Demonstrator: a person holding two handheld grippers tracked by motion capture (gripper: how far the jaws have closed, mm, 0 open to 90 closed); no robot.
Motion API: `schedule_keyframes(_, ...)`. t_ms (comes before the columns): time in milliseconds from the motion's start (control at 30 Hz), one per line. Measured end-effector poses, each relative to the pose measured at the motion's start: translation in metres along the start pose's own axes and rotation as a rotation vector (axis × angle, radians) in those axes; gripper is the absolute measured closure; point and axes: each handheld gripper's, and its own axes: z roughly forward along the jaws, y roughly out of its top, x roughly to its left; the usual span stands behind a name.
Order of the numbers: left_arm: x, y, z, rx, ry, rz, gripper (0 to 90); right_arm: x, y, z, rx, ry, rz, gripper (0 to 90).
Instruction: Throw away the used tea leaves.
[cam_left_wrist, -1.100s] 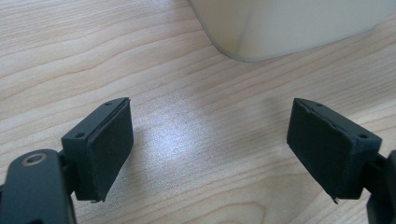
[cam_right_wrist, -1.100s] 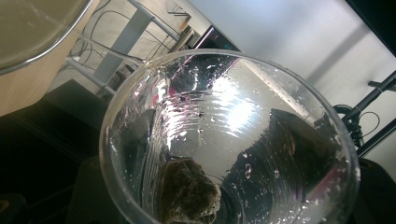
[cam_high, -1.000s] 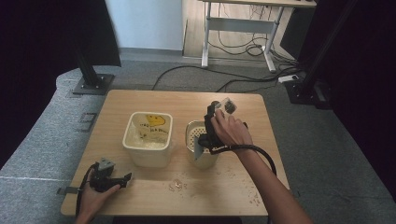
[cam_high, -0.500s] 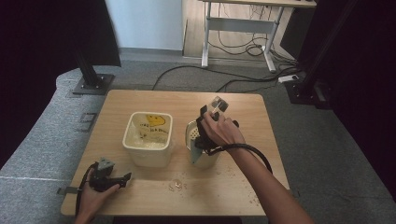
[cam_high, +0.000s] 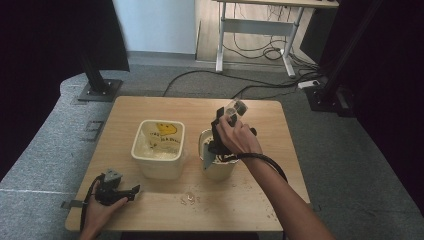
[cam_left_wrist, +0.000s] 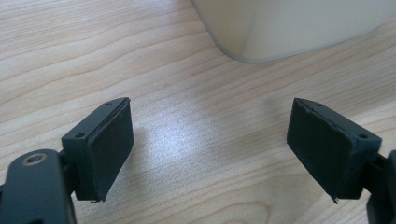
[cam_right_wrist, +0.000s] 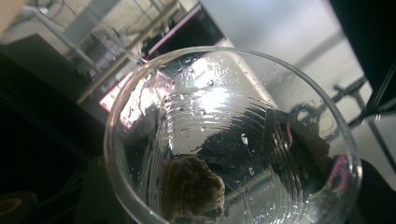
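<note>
My right gripper (cam_high: 226, 119) is held up over a round cream container (cam_high: 220, 172), shut on a clear plastic cup (cam_high: 235, 106) that points up and away. In the right gripper view the cup (cam_right_wrist: 261, 93) is seen mouth-on, wet inside, with a brown lump (cam_right_wrist: 194, 189) stuck in it; the jaws are hidden. A square cream tub (cam_high: 157, 170) with a yellow smiley print stands to the left of the round container. My left gripper (cam_high: 127, 191) rests open at the table's front left corner. Its jaws (cam_left_wrist: 210, 149) stand wide over bare wood, the tub's corner (cam_left_wrist: 289, 28) just ahead.
A small wet spill (cam_high: 189, 199) lies on the wooden table (cam_high: 150, 107) in front of the two containers, and a few crumbs (cam_high: 272, 215) sit near the front right edge. Desk legs, cables and stand bases sit on the floor beyond.
The right hand has tipped the gripper and cup further up and back over the round container. The left gripper has stayed put.
</note>
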Motion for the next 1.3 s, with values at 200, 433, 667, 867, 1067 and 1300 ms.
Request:
schedule_keyframes(200, 0.000, 0.000, 0.001, 0.002, -0.001, 0.000, 14.8, 0.004, 0.006, -0.006, -0.038, -0.002, -0.005, 41.1)
schedule_keyframes(433, 0.002, 0.000, 0.000, 0.002, 0.000, -0.005, 14.8, 0.008, 0.012, -0.003, -0.026, 0.027, 0.027, 41.2)
schedule_keyframes(667, 0.003, 0.000, 0.000, 0.003, -0.003, -0.006, 14.8, 0.005, 0.010, -0.006, -0.046, 0.058, 0.116, 41.2)
schedule_keyframes(867, 0.002, 0.000, 0.000, 0.003, -0.004, -0.008, 14.8, 0.002, 0.008, -0.009, -0.088, 0.126, 0.298, 41.1)
schedule_keyframes(1067, 0.002, 0.000, 0.000, 0.002, -0.005, -0.009, 14.8, -0.007, -0.005, -0.008, -0.187, 0.279, 0.743, 41.1)
schedule_keyframes(1300, 0.002, -0.001, 0.000, 0.001, -0.006, -0.010, 14.8, -0.005, -0.028, 0.000, -0.267, 0.443, 1.171, 41.0)
